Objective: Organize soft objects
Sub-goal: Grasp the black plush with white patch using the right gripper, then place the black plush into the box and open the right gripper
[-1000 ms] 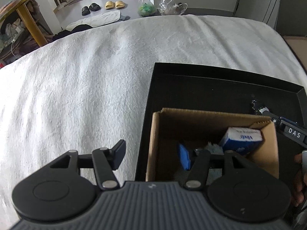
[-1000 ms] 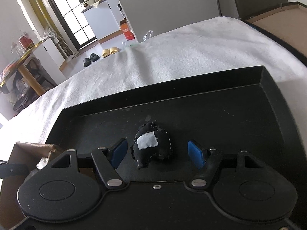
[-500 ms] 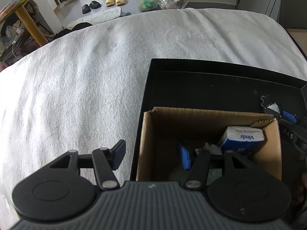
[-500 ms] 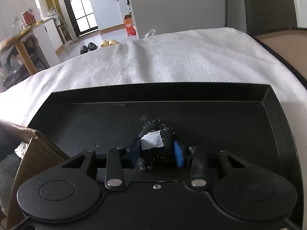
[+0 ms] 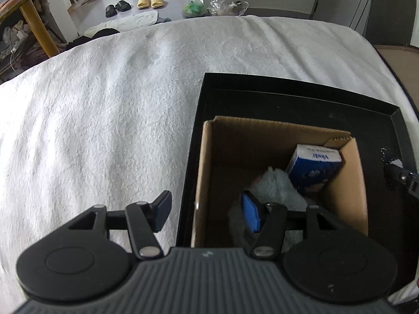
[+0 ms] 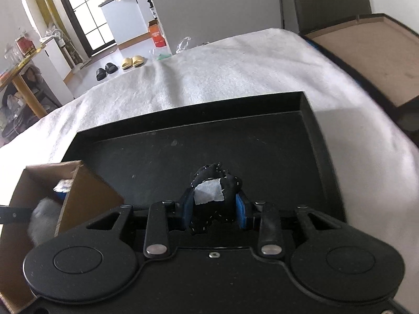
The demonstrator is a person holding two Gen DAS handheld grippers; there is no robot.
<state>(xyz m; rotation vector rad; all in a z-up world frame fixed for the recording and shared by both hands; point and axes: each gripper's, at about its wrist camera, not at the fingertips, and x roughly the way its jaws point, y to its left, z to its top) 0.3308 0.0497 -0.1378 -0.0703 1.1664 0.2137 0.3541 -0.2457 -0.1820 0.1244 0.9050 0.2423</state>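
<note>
My right gripper [image 6: 213, 209] is shut on a small black stitched soft toy [image 6: 217, 180] with a white patch, held above the black tray [image 6: 311, 120]. The toy also shows at the right edge of the left wrist view [image 5: 391, 167]. My left gripper [image 5: 207, 213] is open, straddling the left wall of the brown cardboard box [image 5: 207, 172], which stands in the tray [image 5: 288, 83]. One finger is outside the box, the other inside. The box holds a blue Vinda tissue pack [image 5: 313, 167] and a pale fluffy item [image 5: 275, 183]. The box shows at lower left in the right wrist view [image 6: 86, 185].
The tray lies on a white fluffy blanket [image 5: 104, 104] over a bed. A brown board with dark rim [image 6: 366, 57] lies at the far right. Slippers [image 5: 150, 1], bags and a gold-legged table [image 5: 34, 18] are on the floor beyond the bed.
My right gripper closed on the black toy and lifted it off the tray floor. The left gripper stayed open over the box wall, shifting slightly.
</note>
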